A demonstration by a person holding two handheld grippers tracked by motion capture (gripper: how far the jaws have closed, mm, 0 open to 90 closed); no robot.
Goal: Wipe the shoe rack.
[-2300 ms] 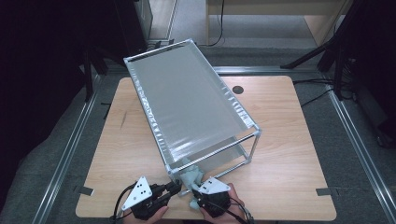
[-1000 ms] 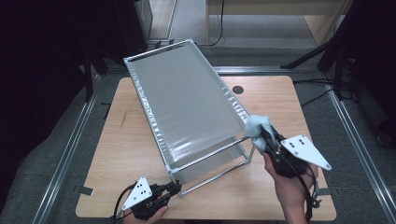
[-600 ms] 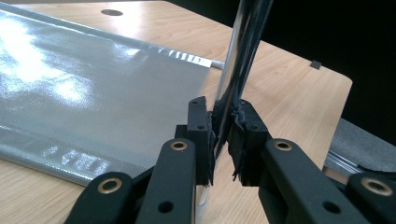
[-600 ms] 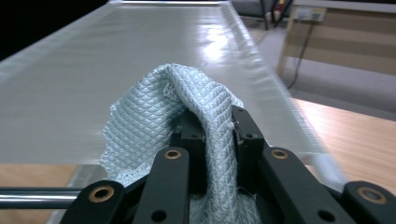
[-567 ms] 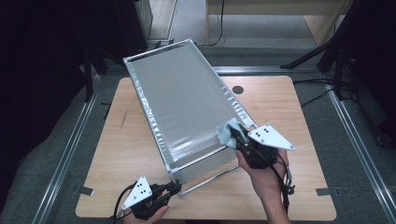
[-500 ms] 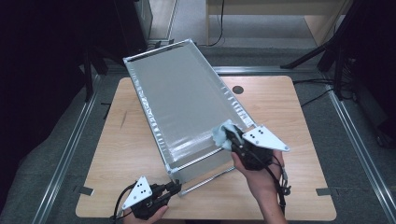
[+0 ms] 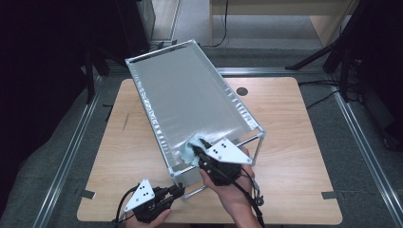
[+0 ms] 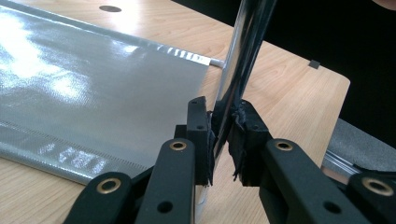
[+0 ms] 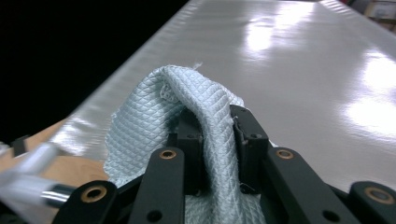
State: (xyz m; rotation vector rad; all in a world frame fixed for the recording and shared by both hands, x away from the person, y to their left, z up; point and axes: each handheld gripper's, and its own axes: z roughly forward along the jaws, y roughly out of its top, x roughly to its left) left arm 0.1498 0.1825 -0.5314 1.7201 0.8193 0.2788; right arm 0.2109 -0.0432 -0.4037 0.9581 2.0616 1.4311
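Pressing light-blue cloth (image 7: 192, 148) onto silver sheet (image 7: 190, 102), right gripper (image 7: 202, 154) clamped on it, jaws just eased slightly, left gripper (image 7: 178, 191) pinched frame leg (image 8: 243, 70).

The left gripper (image 7: 177, 191) sits low at the near edge of the table (image 7: 304, 190), left of centre, lying nearly level with its jaws directed toward the far right. In the left gripper view its jaws stand almost closed, clamped on a thin upright metal post (image 8: 243, 60). The left hand (image 7: 151, 219) wraps the body from below.

The right gripper (image 7: 196, 148) is raised above the table's near half, jaws directed toward the far left. Its jaws have just been opening slightly, yet in the right gripper view they pinch a fold of the pale blue cloth (image 9: 196, 107). The right hand (image 7: 233, 192) grips the body, its forearm entering from the near edge.
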